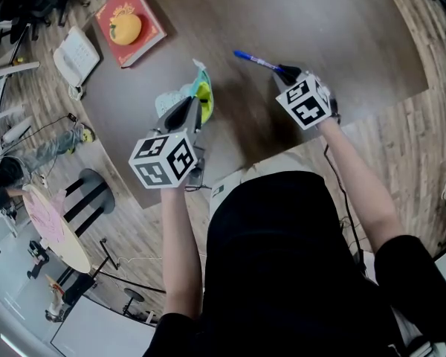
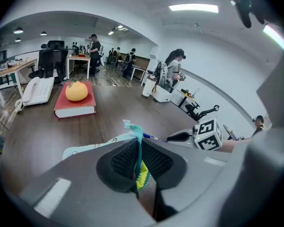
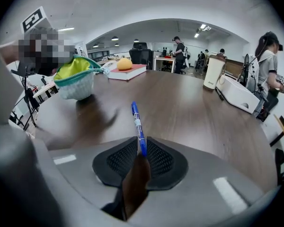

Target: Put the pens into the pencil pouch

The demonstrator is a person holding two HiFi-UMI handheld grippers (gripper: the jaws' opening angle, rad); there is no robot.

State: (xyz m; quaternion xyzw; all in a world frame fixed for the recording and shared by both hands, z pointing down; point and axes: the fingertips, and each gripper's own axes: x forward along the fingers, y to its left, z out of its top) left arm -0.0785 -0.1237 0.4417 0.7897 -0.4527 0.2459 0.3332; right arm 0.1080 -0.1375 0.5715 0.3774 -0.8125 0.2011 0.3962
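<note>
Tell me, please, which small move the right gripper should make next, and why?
Probably carry the blue pen toward the pouch and aim its free end at the open mouth. The right gripper is shut on the pen, which is apart from the pouch; the left gripper is shut on the pouch's zipper edge, with its mouth open.

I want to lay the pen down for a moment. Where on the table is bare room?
Bare: the wide stretch of table beyond and right of the pen, short of the cup, and the strip between pen and pouch. Crowded: the far left corner, where the book with an orange and the phone lie.
</note>
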